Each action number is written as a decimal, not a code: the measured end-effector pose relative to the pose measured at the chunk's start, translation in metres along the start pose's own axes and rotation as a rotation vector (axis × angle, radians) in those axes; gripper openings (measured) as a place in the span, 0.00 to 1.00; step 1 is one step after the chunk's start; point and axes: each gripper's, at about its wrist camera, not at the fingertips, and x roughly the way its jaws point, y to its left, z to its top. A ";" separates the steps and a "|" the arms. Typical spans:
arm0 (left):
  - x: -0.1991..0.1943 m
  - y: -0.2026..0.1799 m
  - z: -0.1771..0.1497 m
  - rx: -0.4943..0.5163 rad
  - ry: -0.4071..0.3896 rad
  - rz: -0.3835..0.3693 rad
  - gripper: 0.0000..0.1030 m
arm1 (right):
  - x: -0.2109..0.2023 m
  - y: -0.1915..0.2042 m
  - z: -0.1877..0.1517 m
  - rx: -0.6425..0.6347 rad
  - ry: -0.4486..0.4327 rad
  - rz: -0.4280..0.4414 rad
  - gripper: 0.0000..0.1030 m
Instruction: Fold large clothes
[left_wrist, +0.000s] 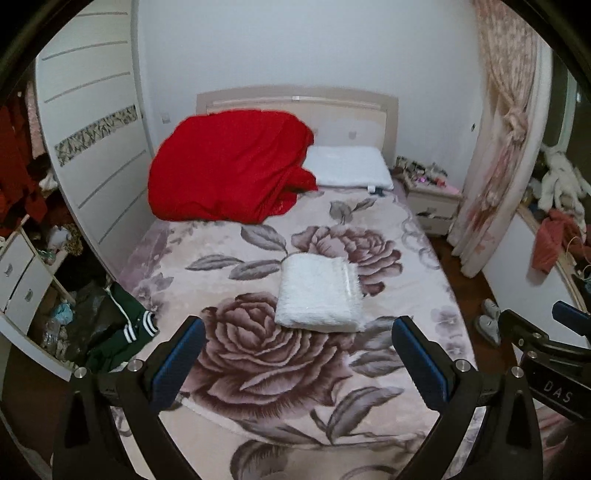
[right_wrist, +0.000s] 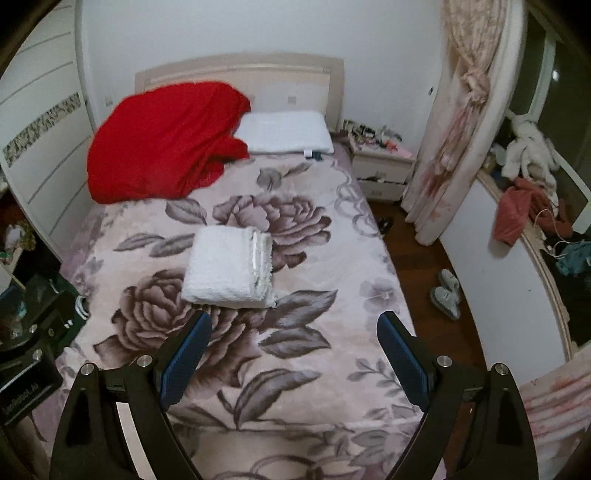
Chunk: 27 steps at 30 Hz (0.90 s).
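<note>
Folded white garment (left_wrist: 319, 291) lies centre frame on the bed (left_wrist: 424, 266); both tongs, left (left_wrist: 297, 356) and right (right_wrist: 295, 349), gape empty. Folding looks finished; next, probably fetching another garment.

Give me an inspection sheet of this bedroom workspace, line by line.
Surface: bed under a rose-print blanket, lying flat.
Job's things: white folded garment mid-bed, squared up, untouched.
Clutter: red bedding heaped at the headboard; white pillow beside it; green jacket off the bed's edge.
Grippers: left gripper and right gripper, jaws wide, nothing between them.
Cables: nothing seen.
Surroundings: cluttered nightstand, tied curtain, slippers on the floor.
</note>
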 end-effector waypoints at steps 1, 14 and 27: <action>-0.012 0.000 -0.001 -0.006 -0.009 0.000 1.00 | -0.019 -0.002 -0.002 0.002 -0.014 0.006 0.90; -0.087 0.001 -0.012 -0.026 0.027 0.036 1.00 | -0.160 -0.016 -0.028 -0.013 -0.113 0.017 0.92; -0.115 0.000 -0.020 -0.020 -0.005 0.047 1.00 | -0.209 -0.014 -0.037 -0.033 -0.116 0.020 0.92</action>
